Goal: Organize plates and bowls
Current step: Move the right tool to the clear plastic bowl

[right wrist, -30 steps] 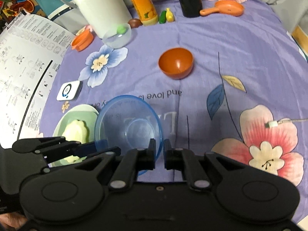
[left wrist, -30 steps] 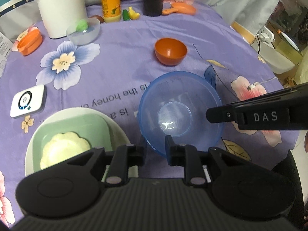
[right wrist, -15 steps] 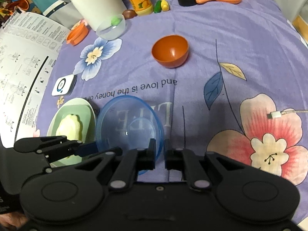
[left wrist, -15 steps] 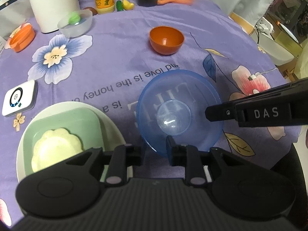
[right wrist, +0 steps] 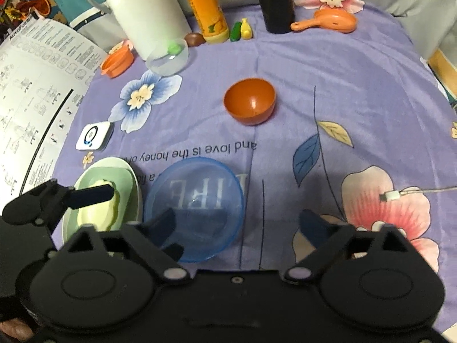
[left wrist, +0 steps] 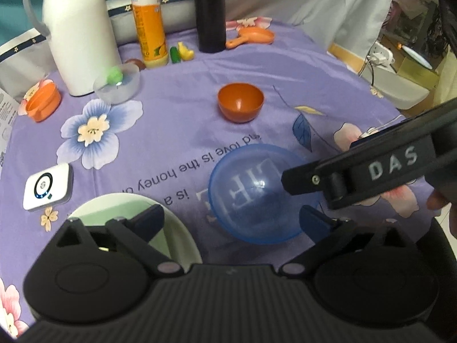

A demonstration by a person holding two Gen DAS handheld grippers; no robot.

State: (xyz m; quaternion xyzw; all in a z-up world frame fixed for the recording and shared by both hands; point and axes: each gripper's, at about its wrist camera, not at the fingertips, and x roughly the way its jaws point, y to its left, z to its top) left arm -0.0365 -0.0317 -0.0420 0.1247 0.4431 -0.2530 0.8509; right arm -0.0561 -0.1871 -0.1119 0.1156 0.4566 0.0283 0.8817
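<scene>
Blue bowl (right wrist: 197,208) sits on the cloth, released between both just-opened grippers (left wrist: 231,217) (right wrist: 237,225).

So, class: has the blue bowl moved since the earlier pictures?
Yes. In the right wrist view the blue bowl has shifted right, away from the green plate, onto the printed word LIFE.

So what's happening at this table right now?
A person holds two grippers over a blue bowl on the purple tablecloth. The left gripper and right gripper have both just been opening; their fingers stand wide, gripping nothing. An orange bowl sits farther back, and stacked plates lie beside the blue bowl.
</scene>
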